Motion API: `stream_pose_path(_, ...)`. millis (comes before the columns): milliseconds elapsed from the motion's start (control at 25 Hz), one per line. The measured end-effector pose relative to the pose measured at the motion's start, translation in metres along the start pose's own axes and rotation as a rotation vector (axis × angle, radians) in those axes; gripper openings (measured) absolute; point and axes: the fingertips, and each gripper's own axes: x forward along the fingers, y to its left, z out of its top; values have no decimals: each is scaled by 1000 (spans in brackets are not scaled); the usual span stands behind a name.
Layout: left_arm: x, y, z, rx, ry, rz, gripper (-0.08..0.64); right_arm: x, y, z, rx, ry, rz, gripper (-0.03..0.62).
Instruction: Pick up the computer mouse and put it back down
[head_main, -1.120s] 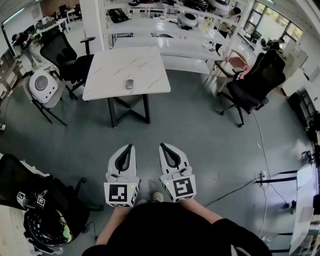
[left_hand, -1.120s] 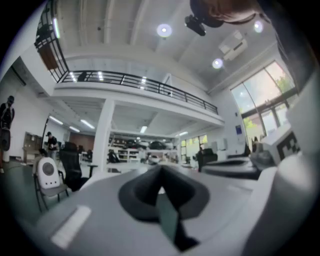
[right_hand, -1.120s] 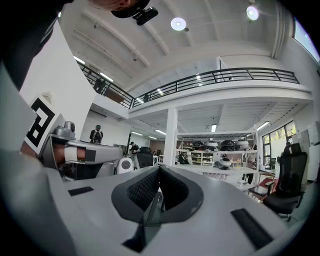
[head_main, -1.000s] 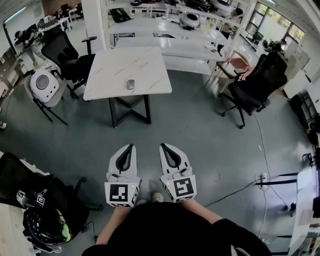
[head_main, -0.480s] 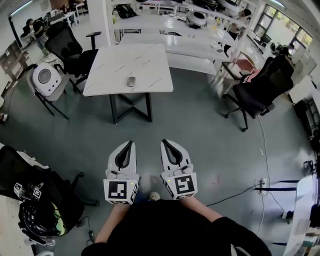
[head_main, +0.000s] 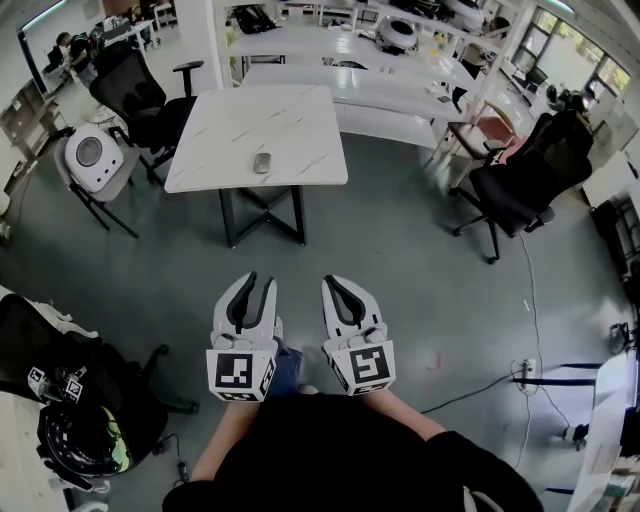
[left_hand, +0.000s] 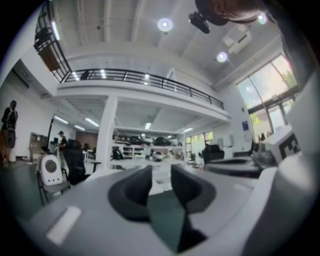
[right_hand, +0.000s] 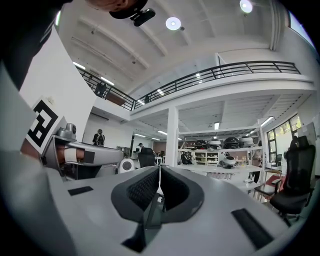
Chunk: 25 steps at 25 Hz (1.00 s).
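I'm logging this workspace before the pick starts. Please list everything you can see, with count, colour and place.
mouse: one, grey, on the table near its middle
table: one, white marbled top with black legs, ahead of the person
office chairs: two, black, one left of the table, one to its right
round device: one, white, left of the table
long benches: several, white, behind the table
left gripper: one, white, low in front of the person; jaws apart, just been opening, nothing between them
right gripper: one, white, beside the left one; jaws together, empty
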Motion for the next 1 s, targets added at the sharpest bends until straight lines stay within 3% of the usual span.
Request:
stream_pose_path(400, 56, 30, -23, -22, 3, -9, 179, 43, -21, -22, -12, -5, -5, 20)
stream_pose_path(1000, 199, 135, -48, -51, 82, -12, 192, 215, -66, -45, 13, 43, -19, 20)
